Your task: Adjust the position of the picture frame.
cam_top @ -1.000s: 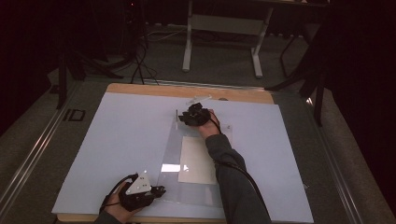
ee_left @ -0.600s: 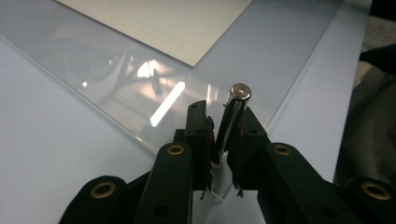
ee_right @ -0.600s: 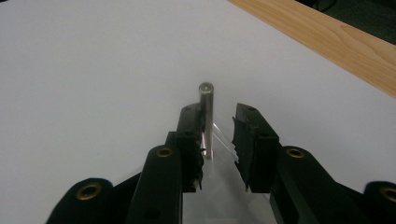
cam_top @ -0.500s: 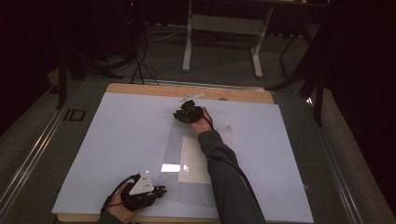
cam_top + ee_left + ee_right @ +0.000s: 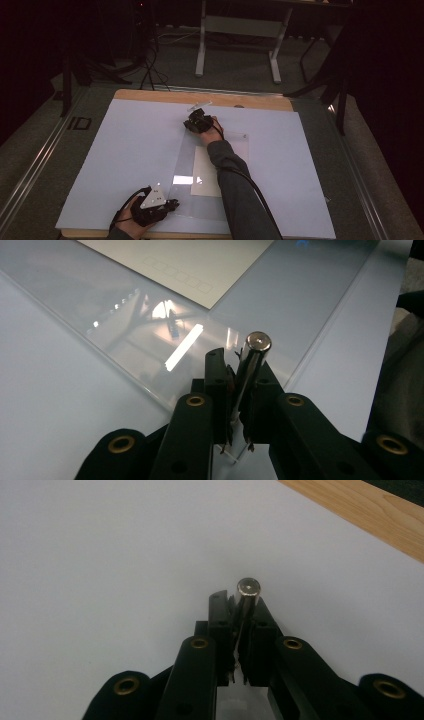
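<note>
Clear sheet [image 5: 200, 172] pinched at opposite corners by both grippers' jaws.

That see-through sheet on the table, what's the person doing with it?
A person is holding a clear plastic sheet with two grippers, one in each hand. The left gripper is clamped on the sheet's near corner, and the right gripper has just closed its jaws on the far edge. A sheet of white paper lies under the plastic, on the white table cover. The plastic looks to be lying flat on the table, not lifted yet.
</note>
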Tool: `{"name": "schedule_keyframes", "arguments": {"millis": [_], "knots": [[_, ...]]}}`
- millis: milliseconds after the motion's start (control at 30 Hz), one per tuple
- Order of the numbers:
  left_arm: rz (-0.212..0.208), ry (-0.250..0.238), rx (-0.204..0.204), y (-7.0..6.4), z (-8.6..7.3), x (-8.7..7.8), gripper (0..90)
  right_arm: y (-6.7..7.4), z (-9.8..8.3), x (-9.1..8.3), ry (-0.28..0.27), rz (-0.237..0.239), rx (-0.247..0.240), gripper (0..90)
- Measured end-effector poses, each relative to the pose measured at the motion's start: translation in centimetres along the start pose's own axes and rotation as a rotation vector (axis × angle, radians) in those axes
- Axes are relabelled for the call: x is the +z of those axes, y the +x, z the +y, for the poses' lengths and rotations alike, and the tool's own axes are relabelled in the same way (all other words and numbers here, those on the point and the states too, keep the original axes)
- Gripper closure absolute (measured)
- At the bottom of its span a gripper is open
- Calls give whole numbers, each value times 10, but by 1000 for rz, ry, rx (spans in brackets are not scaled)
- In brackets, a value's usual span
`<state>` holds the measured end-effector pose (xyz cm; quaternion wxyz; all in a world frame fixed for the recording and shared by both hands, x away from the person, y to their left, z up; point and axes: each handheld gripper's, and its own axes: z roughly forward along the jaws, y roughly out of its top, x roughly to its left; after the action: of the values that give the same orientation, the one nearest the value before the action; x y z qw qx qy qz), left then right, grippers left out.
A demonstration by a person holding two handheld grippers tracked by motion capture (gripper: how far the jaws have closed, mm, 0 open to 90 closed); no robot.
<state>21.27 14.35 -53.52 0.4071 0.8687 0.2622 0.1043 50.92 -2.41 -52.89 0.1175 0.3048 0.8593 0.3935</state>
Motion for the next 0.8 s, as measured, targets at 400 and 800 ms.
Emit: {"name": "schedule_keyframes", "arguments": {"millis": [400,800], "knots": [[22,-120,-83,10,-3,-18,831,-5,6,-18,-14,-34,15,854],[159,-248,-191,39,-10,-50,813,-22,-3,-60,-38,-69,65,854]]}}
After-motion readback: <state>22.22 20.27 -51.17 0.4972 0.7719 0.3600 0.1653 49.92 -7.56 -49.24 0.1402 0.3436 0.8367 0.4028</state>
